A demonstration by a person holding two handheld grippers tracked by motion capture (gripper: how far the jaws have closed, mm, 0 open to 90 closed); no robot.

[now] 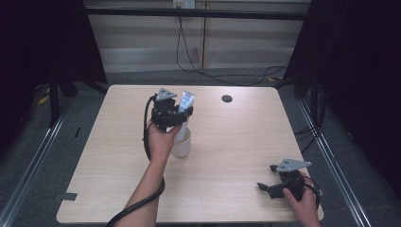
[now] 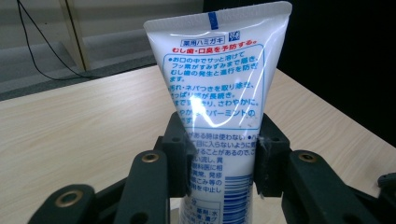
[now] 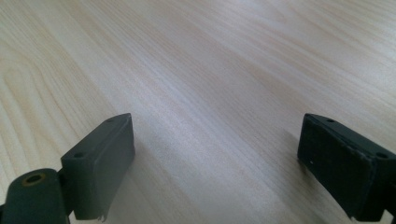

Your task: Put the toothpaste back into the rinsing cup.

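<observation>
Wooden table (image 1: 222, 156) under both grippers. Left gripper (image 1: 176, 115) pinches a white tube (image 2: 215, 84) across its lower middle, one pad on each side, crimped end well above the fingers (image 2: 179, 154), cap end below them and apparently down inside the white cup (image 1: 182, 144) just beneath. Right gripper (image 3: 217, 168) idles well apart from the tube near the table edge, fingers spread wide with bare wood between them. Likely step: standing the tube in the cup or lifting it out. Keep it upright, squeeze lightly so it doesn't buckle, move straight along the cup's axis to avoid tipping the cup.
</observation>
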